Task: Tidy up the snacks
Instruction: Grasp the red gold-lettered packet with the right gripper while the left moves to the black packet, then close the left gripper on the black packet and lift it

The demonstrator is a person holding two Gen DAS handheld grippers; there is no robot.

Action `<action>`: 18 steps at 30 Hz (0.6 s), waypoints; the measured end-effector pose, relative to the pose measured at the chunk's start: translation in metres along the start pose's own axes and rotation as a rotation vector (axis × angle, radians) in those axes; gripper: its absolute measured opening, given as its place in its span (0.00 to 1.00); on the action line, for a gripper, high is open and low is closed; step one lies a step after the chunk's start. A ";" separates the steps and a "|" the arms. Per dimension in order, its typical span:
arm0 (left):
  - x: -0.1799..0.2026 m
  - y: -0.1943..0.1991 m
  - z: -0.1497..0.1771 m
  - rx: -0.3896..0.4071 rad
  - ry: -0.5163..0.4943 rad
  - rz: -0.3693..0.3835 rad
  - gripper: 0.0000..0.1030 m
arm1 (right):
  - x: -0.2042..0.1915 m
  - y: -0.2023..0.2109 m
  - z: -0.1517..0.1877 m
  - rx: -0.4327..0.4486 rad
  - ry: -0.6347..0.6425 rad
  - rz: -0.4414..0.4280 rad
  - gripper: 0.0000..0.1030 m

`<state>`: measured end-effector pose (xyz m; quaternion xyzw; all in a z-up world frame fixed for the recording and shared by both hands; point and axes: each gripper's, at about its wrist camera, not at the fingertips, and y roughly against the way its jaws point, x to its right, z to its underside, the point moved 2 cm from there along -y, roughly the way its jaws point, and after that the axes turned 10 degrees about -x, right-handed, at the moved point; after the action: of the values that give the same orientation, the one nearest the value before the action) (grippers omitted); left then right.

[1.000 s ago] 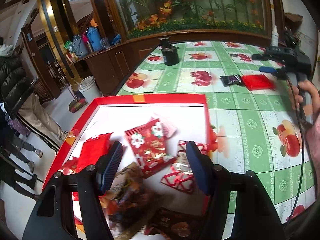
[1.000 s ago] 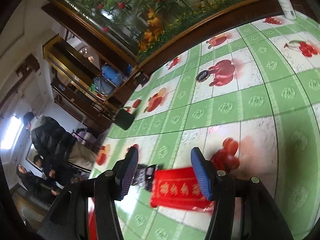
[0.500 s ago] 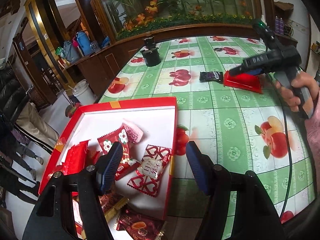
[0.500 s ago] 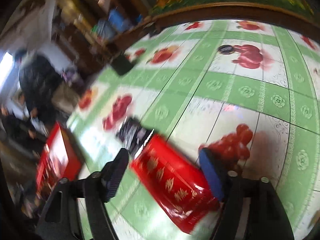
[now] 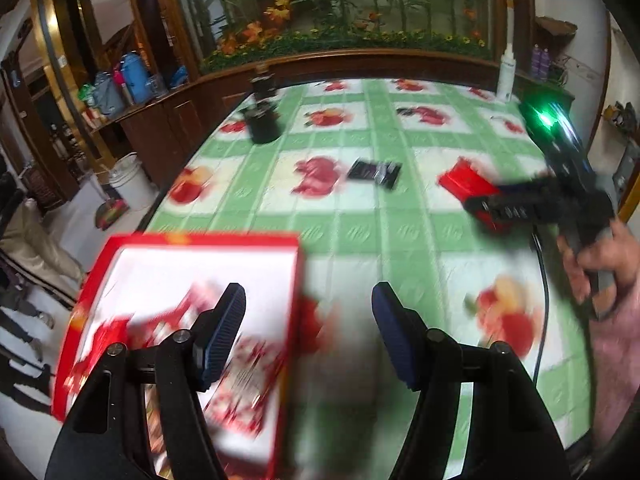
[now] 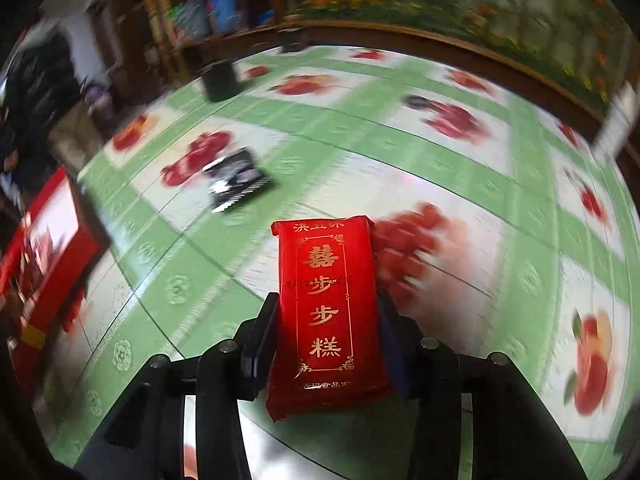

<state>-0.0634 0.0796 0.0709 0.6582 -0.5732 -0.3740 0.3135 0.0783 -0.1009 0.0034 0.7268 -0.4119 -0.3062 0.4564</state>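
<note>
My right gripper [image 6: 326, 316] is shut on a red snack packet with gold characters [image 6: 326, 300] and holds it above the tablecloth; it also shows in the left wrist view [image 5: 466, 184], gripped at the right. A black snack packet [image 6: 236, 178] lies on the cloth, also seen from the left wrist [image 5: 374, 172]. My left gripper [image 5: 308, 320] is open and empty above the right edge of the red-rimmed tray [image 5: 200, 240], which holds several red snack packets [image 5: 240, 360], blurred. The tray shows at far left in the right wrist view [image 6: 44, 240].
A green checked tablecloth with fruit prints [image 5: 360, 220] covers the table. A black container [image 5: 262, 120] stands at the far left of the table and a white bottle [image 5: 506, 76] at the far right. A wooden ledge with flowers runs behind.
My right gripper closed on the red packet and lifted it off the cloth. My left gripper moved right, from over the tray's snacks to its right edge.
</note>
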 end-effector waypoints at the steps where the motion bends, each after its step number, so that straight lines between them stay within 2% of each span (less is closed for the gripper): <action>1: 0.006 -0.005 -0.014 0.005 -0.007 0.011 0.63 | 0.013 0.004 0.004 -0.007 -0.053 -0.009 0.46; 4: 0.021 -0.024 -0.043 0.008 -0.031 0.010 0.65 | 0.040 0.009 0.011 -0.004 -0.147 0.015 0.47; 6: 0.032 -0.041 -0.063 -0.006 -0.042 0.007 0.66 | 0.050 0.011 0.012 0.005 -0.189 -0.002 0.47; 8: 0.037 -0.060 -0.079 -0.025 -0.021 0.005 0.66 | 0.051 0.011 0.011 0.006 -0.192 0.003 0.47; 13: 0.039 -0.096 -0.107 -0.079 0.089 0.063 0.66 | 0.041 0.005 0.005 0.005 -0.147 0.073 0.51; 18: 0.041 -0.124 -0.129 -0.087 0.125 0.042 0.70 | 0.044 0.004 0.002 -0.004 -0.166 0.050 0.51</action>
<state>0.1131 0.0554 0.0286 0.6540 -0.5494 -0.3498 0.3849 0.0957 -0.1411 0.0035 0.6878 -0.4656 -0.3545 0.4295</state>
